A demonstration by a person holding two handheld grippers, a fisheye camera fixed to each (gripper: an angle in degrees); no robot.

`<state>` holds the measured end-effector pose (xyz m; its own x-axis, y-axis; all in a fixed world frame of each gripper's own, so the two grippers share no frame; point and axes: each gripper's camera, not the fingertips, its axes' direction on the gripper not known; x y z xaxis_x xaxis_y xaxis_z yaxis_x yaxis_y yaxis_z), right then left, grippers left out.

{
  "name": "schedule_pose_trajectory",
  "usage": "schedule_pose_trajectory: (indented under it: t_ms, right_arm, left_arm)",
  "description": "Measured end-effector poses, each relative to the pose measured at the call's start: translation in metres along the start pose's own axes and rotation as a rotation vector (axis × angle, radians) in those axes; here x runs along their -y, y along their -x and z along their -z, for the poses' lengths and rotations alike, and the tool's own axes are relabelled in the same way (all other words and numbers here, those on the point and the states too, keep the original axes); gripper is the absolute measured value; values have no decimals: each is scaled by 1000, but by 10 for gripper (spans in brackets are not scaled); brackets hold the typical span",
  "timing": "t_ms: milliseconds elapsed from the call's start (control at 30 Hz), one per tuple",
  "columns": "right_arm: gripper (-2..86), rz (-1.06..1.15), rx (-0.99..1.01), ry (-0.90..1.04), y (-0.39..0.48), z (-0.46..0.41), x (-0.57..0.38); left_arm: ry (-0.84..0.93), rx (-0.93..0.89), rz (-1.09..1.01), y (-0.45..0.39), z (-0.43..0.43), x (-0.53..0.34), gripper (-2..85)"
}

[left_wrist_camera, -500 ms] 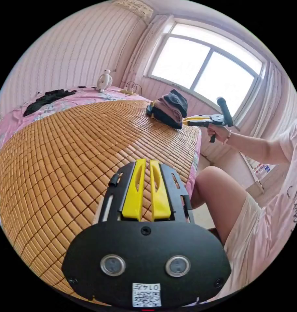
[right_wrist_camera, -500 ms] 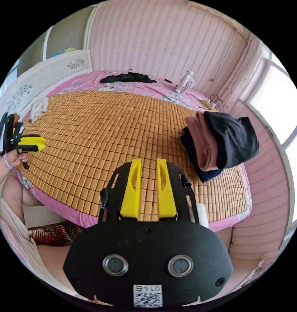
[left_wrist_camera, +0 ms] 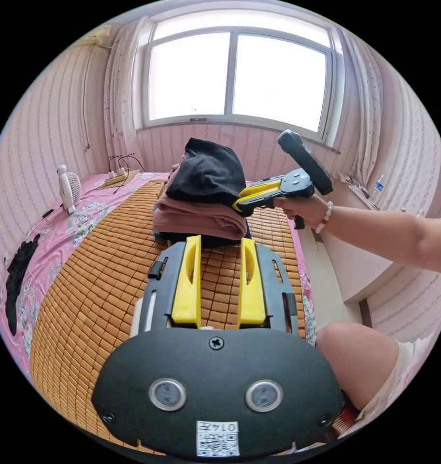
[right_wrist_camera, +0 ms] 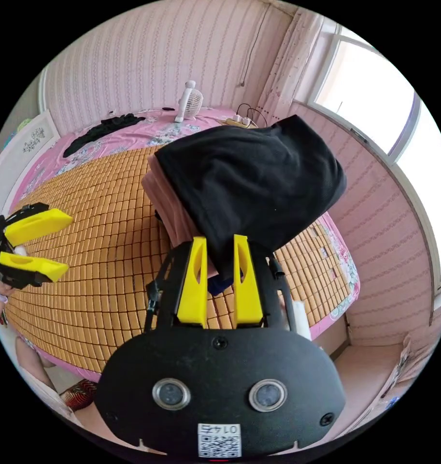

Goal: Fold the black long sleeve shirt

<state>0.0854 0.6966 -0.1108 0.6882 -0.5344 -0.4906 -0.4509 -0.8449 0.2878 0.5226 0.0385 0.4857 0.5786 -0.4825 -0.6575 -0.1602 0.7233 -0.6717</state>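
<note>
A black garment (right_wrist_camera: 254,174) tops a stack of folded clothes on the bamboo mat (right_wrist_camera: 99,232). Under it lie a mauve piece (right_wrist_camera: 167,203) and a dark one. My right gripper (right_wrist_camera: 218,240) is open, and the black garment's near edge reaches between its jaws. In the left gripper view the same stack (left_wrist_camera: 201,220) sits just ahead of my open left gripper (left_wrist_camera: 220,239). There a hand holds the right gripper (left_wrist_camera: 242,200) against the stack's right side. The left gripper (right_wrist_camera: 68,244) shows at the left edge of the right gripper view, jaws spread. Another black garment (right_wrist_camera: 104,128) lies crumpled on the pink sheet.
A small white fan (left_wrist_camera: 68,188) and a power strip (left_wrist_camera: 115,179) sit on the pink sheet near the wall. The window (left_wrist_camera: 234,72) is behind the stack. The person's knee (left_wrist_camera: 355,357) is at the mat's near edge, and the floor (right_wrist_camera: 370,367) lies beyond the bed corner.
Both hands have swung toward the clothes stack, which is now close in both views. The left gripper's jaws have gone from shut to open. The right gripper has reached the black top garment.
</note>
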Motion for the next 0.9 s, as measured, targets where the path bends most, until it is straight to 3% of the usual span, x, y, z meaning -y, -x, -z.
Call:
schedule_pose_trajectory:
  t_ms: [233, 433, 600, 733, 833, 900]
  right_arm:
    - [9, 109, 268, -236, -18, 124, -28]
    - [3, 360, 647, -371, 42, 230, -28]
    - [2, 421, 835, -397, 130, 245, -19]
    - [3, 301, 1126, -470, 177, 249, -26]
    - [5, 239, 1155, -500, 200, 250, -60]
    - [8, 211, 1093, -417, 211, 236, -88]
  left_arm:
    - [-51, -10, -64, -45, -4, 30, 138]
    - [-204, 77, -52, -73, 98, 26, 127]
    - [-125, 263, 198, -59, 212, -49, 79]
    - [-106, 416, 297, -46, 300, -101, 70]
    - [-133, 443, 346, -45, 374, -143, 43]
    - [-98, 419, 403, -50, 406, -189, 26]
